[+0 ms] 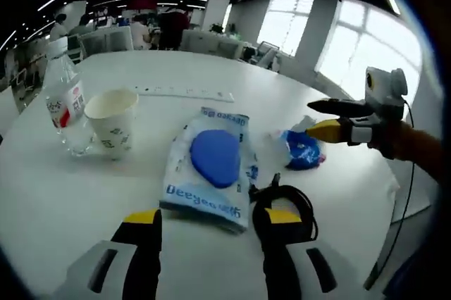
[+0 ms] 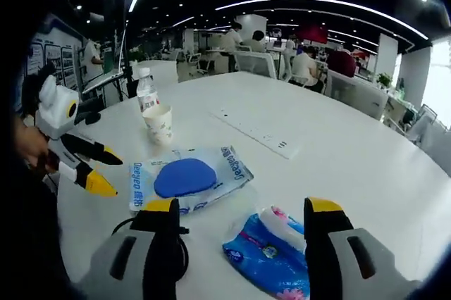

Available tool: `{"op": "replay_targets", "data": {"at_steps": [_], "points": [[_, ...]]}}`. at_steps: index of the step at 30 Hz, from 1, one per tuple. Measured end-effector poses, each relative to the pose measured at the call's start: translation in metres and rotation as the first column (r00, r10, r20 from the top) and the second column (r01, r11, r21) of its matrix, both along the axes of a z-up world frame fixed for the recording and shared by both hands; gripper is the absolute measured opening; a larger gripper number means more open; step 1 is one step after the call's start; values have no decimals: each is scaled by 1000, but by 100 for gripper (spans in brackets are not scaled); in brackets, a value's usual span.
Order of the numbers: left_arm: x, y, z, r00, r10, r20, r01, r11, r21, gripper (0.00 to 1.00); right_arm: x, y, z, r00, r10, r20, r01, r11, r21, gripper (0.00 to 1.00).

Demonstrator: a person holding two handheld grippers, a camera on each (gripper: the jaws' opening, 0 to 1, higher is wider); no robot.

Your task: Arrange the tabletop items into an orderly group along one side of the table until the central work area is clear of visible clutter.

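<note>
On the white desk (image 1: 63, 201), going left to right in the left gripper view: a water bottle (image 1: 65, 103) touching a paper cup (image 1: 113, 121), a wipes pack (image 1: 211, 166) mid-desk, a black cable (image 1: 285, 198) beside it, then a blue tissue packet (image 1: 303, 151) nearer the far edge. Left tongs (image 1: 211, 229) spread wide, empty. Right tongs (image 2: 239, 208) spread wide, empty, above the tissue packet

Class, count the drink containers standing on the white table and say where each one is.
2. A paper cup stands beside a clear bottle, both past the wipes pack, away from the grippers. Nothing seems hidden.
</note>
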State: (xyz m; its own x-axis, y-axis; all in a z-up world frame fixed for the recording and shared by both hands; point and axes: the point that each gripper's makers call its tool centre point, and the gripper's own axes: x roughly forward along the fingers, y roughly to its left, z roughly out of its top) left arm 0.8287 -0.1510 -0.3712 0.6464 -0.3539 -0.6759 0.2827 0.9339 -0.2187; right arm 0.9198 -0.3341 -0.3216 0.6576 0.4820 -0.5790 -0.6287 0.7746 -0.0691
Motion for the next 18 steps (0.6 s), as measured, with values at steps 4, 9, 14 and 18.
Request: {"op": "replay_targets", "data": {"at_steps": [4,9,14,18], "points": [[1,-3,-6,998,49,-27,-50,997,-59,56,8,5,-7,999,41,-22,-41,999,-21,68],[-1,-1,-19,996,63,-70,-67,996,-62,55,24,9,-11,998,46,-34,-46,999,1,65],[1,-1,-25,992,77,-102,-86,993,-85,53,31,20,-18,998,50,-49,-48,998,30,60],[4,-3,-27,989,85,-121,-98,989,-111,51,42,27,-24,997,55,-58,-52,998,43,56]]}}
